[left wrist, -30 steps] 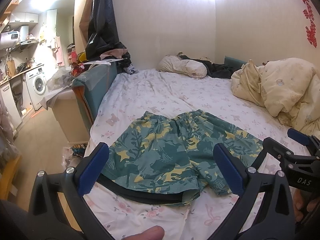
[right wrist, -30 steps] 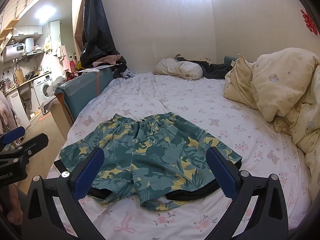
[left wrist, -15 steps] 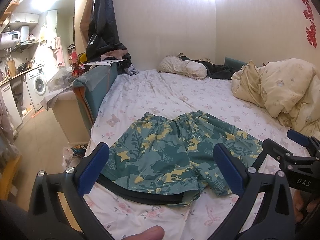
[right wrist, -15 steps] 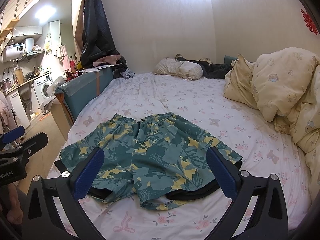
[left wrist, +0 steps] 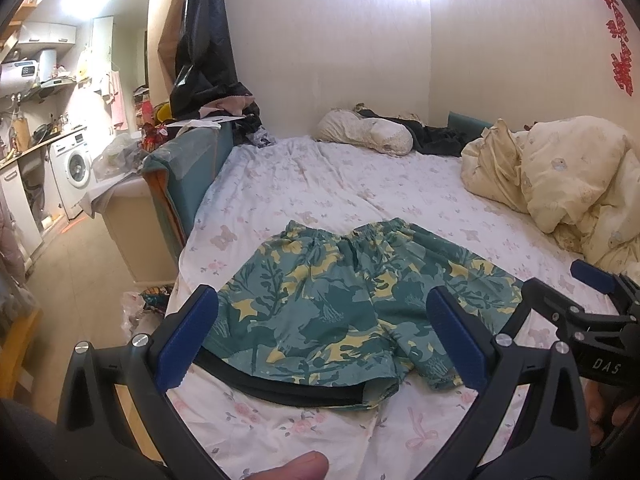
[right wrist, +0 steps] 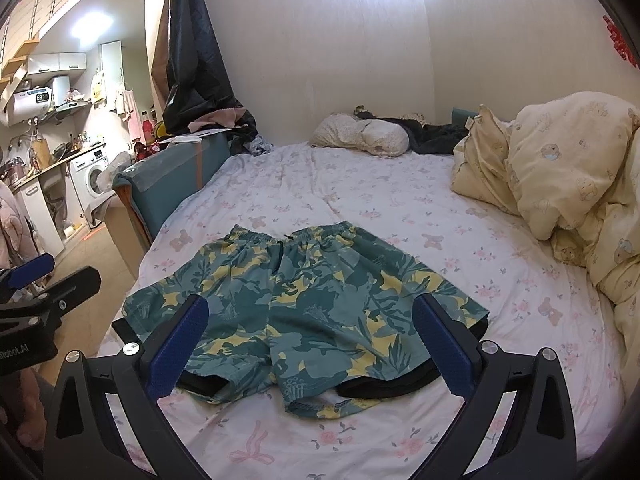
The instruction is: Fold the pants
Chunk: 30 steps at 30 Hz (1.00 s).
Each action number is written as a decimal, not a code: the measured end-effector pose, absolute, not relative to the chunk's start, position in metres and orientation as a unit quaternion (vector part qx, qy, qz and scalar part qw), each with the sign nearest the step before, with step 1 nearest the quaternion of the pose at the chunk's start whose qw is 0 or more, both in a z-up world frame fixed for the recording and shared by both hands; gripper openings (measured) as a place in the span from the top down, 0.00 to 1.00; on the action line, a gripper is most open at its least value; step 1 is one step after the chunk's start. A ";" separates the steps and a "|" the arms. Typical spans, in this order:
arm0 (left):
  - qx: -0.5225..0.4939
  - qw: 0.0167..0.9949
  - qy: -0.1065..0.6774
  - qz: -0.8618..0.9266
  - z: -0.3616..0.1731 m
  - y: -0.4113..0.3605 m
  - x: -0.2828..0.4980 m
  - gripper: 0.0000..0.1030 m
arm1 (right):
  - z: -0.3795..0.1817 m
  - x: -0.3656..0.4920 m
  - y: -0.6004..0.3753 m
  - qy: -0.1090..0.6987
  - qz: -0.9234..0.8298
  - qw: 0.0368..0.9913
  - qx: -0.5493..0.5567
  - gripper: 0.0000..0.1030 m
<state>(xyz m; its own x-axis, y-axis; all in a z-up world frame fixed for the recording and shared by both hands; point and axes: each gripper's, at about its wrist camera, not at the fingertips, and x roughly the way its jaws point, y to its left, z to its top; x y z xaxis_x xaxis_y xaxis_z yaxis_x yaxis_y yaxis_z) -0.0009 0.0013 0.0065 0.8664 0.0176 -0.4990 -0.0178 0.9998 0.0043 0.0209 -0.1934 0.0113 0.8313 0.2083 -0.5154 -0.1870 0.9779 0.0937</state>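
Observation:
A pair of green and yellow camouflage shorts (left wrist: 352, 308) with black hem trim lies spread flat on the bed, waistband away from me, leg openings toward me; it also shows in the right wrist view (right wrist: 304, 308). My left gripper (left wrist: 320, 340) is open and empty, held above the near hem of the left leg. My right gripper (right wrist: 308, 344) is open and empty, held above the near hems. Each gripper shows at the edge of the other's view: the right one (left wrist: 600, 320) and the left one (right wrist: 36, 300).
The bed has a white floral sheet (right wrist: 360, 204). A cream duvet (right wrist: 568, 168) is heaped on the right. A pillow and dark clothes (right wrist: 368, 132) lie at the head. A teal bed side board (right wrist: 172, 176) and floor are on the left.

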 end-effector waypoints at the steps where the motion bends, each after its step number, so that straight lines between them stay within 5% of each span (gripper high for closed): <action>1: -0.001 0.966 0.258 0.010 0.006 0.002 -0.001 0.01 | 0.011 0.022 -0.193 0.273 0.103 0.956 0.020 0.00; 9: 0.004 0.960 0.280 0.019 0.004 0.004 0.005 0.01 | 0.008 0.029 -0.200 0.293 0.104 0.950 0.044 0.00; 18: 0.011 0.895 0.444 0.031 -0.027 0.006 0.090 0.01 | -0.059 0.131 -0.353 0.454 0.001 0.827 0.331 0.00; 22: 0.001 0.874 0.484 0.032 -0.041 0.005 0.119 0.01 | -0.092 0.167 -0.405 0.476 -0.041 0.792 0.380 0.11; 30: -0.004 0.859 0.511 0.031 -0.053 -0.001 0.158 0.01 | -0.154 0.232 -0.434 0.547 -0.091 0.779 0.294 0.32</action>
